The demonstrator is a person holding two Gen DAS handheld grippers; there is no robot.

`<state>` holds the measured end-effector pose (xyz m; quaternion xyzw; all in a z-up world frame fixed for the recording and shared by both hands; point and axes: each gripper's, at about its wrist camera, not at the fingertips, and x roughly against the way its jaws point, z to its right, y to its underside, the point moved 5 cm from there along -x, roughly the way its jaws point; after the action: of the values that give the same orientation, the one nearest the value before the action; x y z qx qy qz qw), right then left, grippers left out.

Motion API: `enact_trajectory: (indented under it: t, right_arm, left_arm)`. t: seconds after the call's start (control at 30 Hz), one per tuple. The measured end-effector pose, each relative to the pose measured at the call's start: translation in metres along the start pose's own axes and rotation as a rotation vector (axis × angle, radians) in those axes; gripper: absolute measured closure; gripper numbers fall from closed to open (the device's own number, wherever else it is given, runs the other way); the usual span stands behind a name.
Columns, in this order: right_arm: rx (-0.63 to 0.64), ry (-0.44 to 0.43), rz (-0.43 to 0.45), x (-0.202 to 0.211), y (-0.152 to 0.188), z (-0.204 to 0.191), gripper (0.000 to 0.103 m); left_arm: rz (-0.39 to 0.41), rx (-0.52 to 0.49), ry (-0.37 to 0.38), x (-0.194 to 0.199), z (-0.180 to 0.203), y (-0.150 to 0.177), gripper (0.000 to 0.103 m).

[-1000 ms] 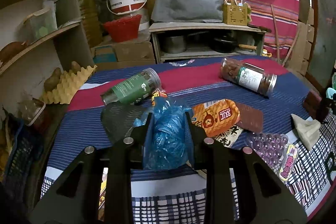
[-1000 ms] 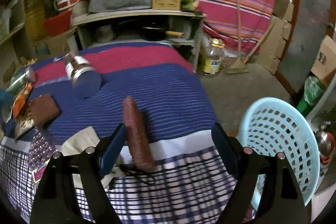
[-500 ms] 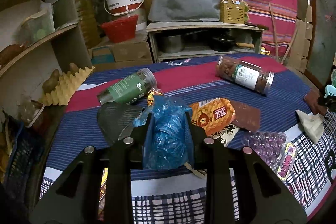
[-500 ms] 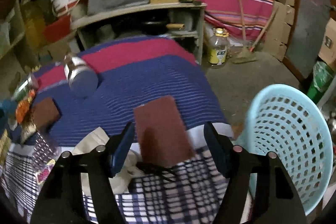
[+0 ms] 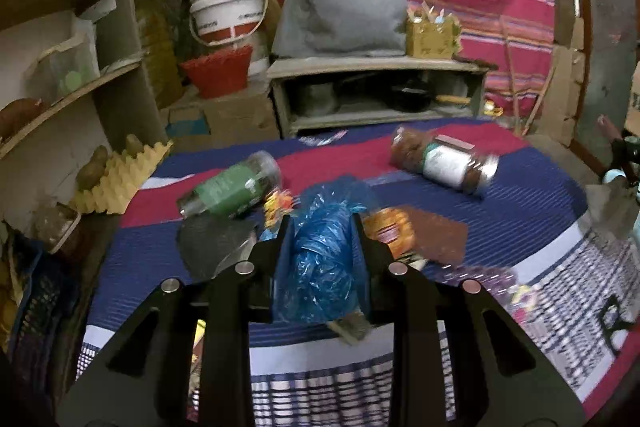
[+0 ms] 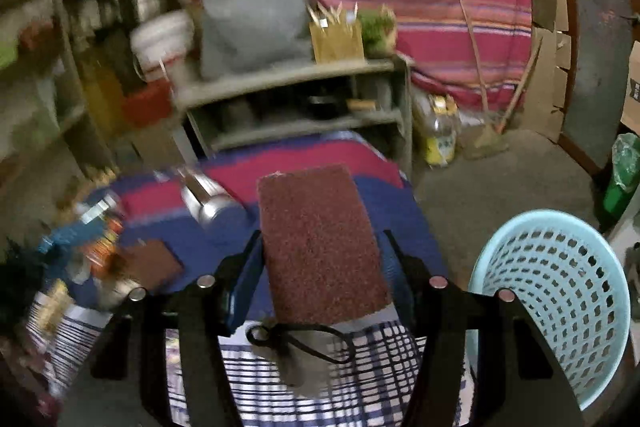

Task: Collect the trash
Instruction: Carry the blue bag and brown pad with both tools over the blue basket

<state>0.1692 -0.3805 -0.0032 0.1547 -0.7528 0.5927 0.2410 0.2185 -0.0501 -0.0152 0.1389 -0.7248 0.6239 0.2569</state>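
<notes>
My left gripper (image 5: 322,227) is shut on a crumpled blue plastic bag (image 5: 322,263) and holds it above the striped table cloth (image 5: 520,195). My right gripper (image 6: 320,239) is shut on a flat brown scouring pad (image 6: 320,239), lifted above the table's right end. A light blue perforated basket (image 6: 560,299) stands on the floor to the right of it. On the table lie an orange snack wrapper (image 5: 386,227), a second brown pad (image 5: 440,239) and a purple blister pack (image 5: 488,279).
A green-labelled jar (image 5: 232,187) and a brown jar (image 5: 444,163) lie on their sides on the table. A grey rag with a black cord (image 6: 304,351) lies under my right gripper. A low shelf (image 5: 376,95) and stacked shelves (image 5: 60,99) stand behind.
My right gripper has closed on the brown pad and raised it, the pad turning from edge-on to flat. My left gripper has kept its hold on the blue bag and shifted slightly.
</notes>
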Motion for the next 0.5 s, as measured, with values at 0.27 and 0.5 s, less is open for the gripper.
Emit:
enact_trajectory:
  t: [0.27,0.5]
  right_arm:
    - [-0.014,-0.002,-0.024,0.03,0.014,0.025,0.046]
    - [-0.099,0.032,-0.02,0.056,0.025,0.081,0.046]
  left_arm:
    - [0.025,0.001,0.121,0.025,0.045,-0.018,0.076]
    - [0.049,-0.072,0.24,0.042,0.123,-0.039,0.076]
